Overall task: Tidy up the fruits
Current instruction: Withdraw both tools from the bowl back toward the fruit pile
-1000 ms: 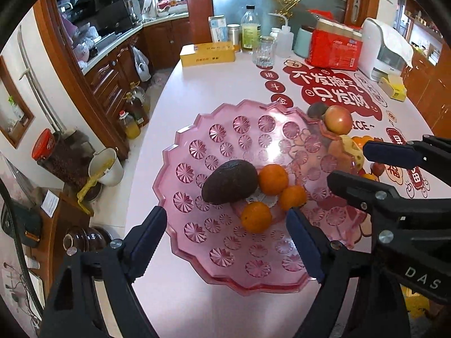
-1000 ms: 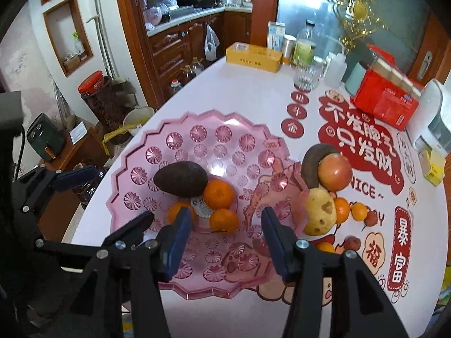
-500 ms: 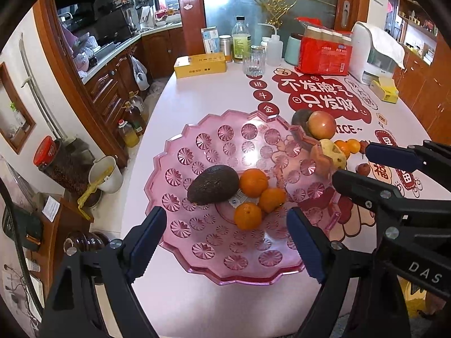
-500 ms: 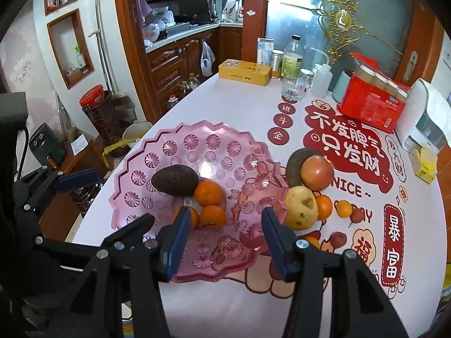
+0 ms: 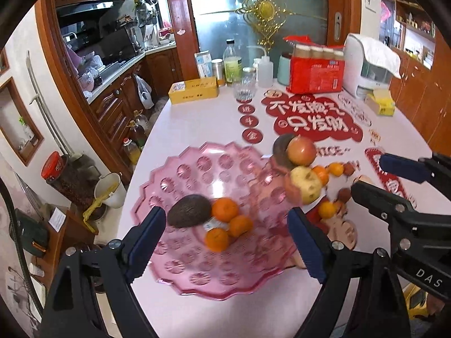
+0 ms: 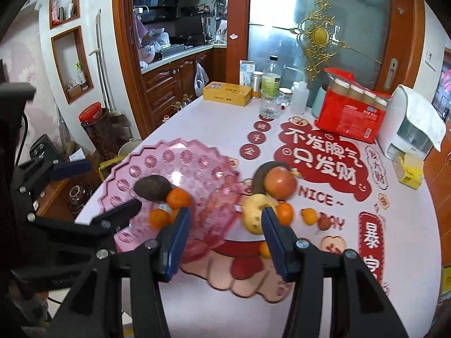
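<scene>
A pink scalloped plate (image 5: 197, 169) holds a dark avocado (image 5: 189, 214) and three oranges (image 5: 225, 210). My left gripper (image 5: 225, 216) hovers open above and short of them, with nothing between its pads. Right of the plate lies a loose pile: a red apple (image 5: 301, 150), a yellow pear (image 5: 305, 186), a second dark avocado (image 5: 279, 146) and small oranges (image 5: 335, 169). In the right wrist view my right gripper (image 6: 225, 214) is open and empty, between the plate (image 6: 174, 157) and the pear (image 6: 255, 211). The apple (image 6: 280, 183) lies beyond it.
At the table's far end stand a yellow box (image 5: 194, 91), a glass (image 5: 244, 90), bottles (image 5: 232, 66), a red pack (image 5: 317, 74) and a white appliance (image 5: 366, 67). Red stickers (image 5: 313, 118) cover the tabletop. Past the left edge, a bucket (image 5: 110, 190) sits on the floor.
Both grippers have drawn back and up from the plate, so the plate and fruit look smaller and farther. Neither gripper's opening has visibly changed. The fruit has not moved.
</scene>
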